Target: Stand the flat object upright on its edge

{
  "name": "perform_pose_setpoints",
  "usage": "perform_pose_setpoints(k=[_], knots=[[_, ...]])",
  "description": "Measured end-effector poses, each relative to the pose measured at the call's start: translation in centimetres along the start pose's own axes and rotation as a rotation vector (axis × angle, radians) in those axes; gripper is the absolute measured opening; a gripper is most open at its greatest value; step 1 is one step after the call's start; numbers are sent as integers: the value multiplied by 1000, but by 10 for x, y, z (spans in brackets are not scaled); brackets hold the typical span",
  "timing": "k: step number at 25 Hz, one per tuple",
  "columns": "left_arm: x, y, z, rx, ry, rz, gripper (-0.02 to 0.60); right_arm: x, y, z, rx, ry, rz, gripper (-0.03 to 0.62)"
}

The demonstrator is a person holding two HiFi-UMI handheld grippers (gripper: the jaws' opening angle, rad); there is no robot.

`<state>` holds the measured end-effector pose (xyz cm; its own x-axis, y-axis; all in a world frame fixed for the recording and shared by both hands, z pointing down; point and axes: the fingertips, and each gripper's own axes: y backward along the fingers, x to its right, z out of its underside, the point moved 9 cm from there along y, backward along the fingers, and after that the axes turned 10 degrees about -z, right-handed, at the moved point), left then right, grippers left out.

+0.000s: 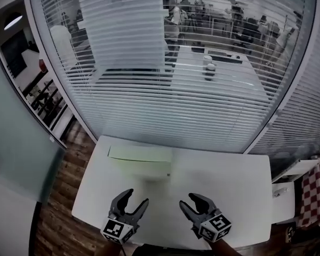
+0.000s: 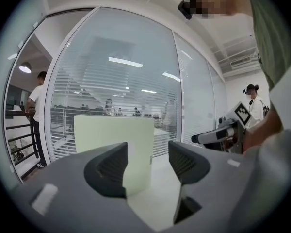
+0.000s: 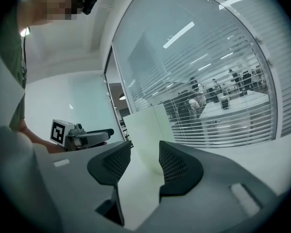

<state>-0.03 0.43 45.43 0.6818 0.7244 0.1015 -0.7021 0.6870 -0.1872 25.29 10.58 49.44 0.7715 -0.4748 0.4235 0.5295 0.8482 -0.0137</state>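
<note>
Well fwd of fingers: upright panel.

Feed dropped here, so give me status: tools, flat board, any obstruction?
Left tool open, empty. Right tool open, empty. Pale green board upright on edge on white table, touched by neither. Nothing between.

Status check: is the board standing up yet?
Done: the pale green board stands on its edge on the white table, unsupported. In hand: nothing; left gripper and right gripper sit clear of it, jaws open and empty. Left: apparently nothing.
</note>
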Motion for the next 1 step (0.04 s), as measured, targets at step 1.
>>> perform_pose_setpoints(k=[1], knots=[[4,1,-2,0,0,1,261,-1,5,0,1,0,2,193]])
